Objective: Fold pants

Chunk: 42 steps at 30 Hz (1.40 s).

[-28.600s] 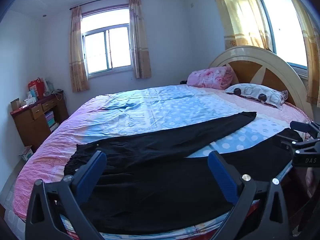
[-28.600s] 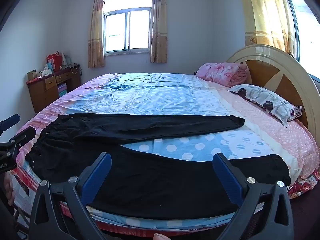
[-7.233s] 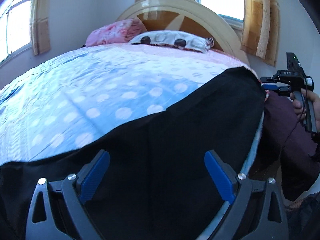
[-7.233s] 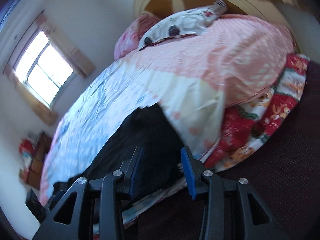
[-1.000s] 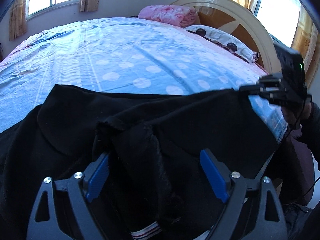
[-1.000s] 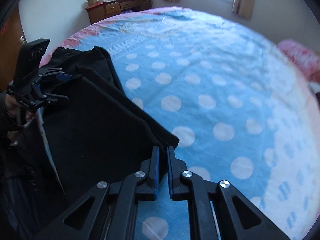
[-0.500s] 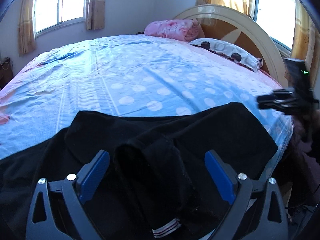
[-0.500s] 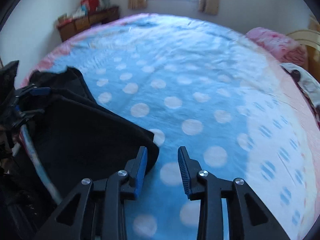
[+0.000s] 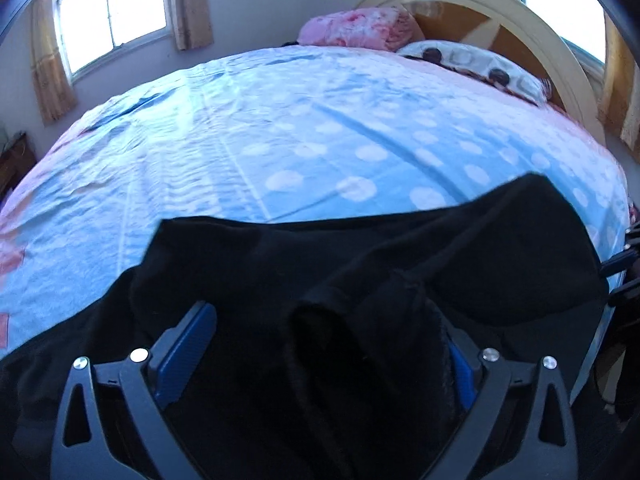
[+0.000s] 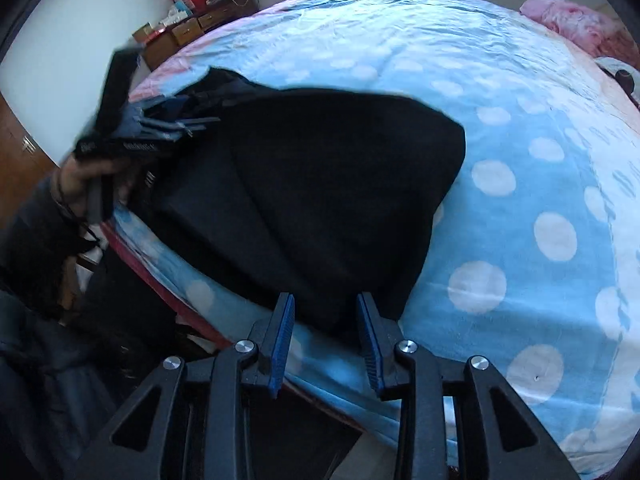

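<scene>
The black fabric pants (image 10: 320, 184) lie bunched at the near edge of the blue polka-dot bed (image 10: 520, 160). Left claw (image 9: 320, 344): spread wide, a raised fold of cloth between its fingers, ungripped. Right claw (image 10: 326, 340): partly open, fingertips at the pants' edge, holding nothing.

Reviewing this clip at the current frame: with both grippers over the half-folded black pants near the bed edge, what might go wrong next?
The pants lie bunched near the edge of the bed, so a pull toward the person may slide them off. A loose fold stands up between the open fingers of the left gripper; closing there may pinch several layers and crease the fold. The right gripper is open at the hem, which sits on the polka-dot sheet, so it might catch the sheet too.
</scene>
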Available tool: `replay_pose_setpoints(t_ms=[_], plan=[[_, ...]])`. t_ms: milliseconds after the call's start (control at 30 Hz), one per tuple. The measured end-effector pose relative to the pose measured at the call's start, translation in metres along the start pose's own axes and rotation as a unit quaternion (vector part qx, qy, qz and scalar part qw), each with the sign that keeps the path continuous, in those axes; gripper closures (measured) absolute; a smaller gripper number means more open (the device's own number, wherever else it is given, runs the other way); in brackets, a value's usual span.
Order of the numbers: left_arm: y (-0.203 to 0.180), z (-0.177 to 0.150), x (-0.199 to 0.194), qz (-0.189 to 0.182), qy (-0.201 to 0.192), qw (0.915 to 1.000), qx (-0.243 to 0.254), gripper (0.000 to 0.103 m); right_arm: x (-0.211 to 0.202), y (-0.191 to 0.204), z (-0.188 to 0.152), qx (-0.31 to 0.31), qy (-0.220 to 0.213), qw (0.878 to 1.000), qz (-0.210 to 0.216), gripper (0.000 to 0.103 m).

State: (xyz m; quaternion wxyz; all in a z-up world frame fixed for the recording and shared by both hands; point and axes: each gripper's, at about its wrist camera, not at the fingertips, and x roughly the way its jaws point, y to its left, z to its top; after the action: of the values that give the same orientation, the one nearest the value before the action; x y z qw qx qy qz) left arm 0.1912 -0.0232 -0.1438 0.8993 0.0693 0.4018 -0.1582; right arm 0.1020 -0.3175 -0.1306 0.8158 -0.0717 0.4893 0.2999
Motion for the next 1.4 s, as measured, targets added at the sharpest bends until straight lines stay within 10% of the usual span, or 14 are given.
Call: replay_pose_setpoints(t_ms=[200,400,833,1200,1400], plan=[[0.023,-0.013,-0.013,0.016,-0.005,0.9995,-0.025,0.001,-0.004,0.036,0.035,-0.037,-0.047,0.998,0.028,0.069],[0.027,-0.017,-0.01,0.019,0.004,0.9994,-0.028,0.001,0.086,0.092,0.062,-0.077,0.012,0.994,0.075,0.069],[0.069,-0.038,-0.067,0.022,-0.013,0.9992,-0.031,0.0,0.062,0.099,0.067,-0.093,-0.014,0.995,-0.011,0.058],[0.049,-0.023,-0.042,-0.011,-0.022,0.9994,-0.025,0.0,0.091,0.145,0.085,-0.129,-0.028,0.991,0.01,0.058],[0.024,0.008,-0.028,-0.044,-0.029,0.9986,0.002,0.0,0.098,0.074,0.109,0.008,-0.027,1.0,0.002,0.058]])
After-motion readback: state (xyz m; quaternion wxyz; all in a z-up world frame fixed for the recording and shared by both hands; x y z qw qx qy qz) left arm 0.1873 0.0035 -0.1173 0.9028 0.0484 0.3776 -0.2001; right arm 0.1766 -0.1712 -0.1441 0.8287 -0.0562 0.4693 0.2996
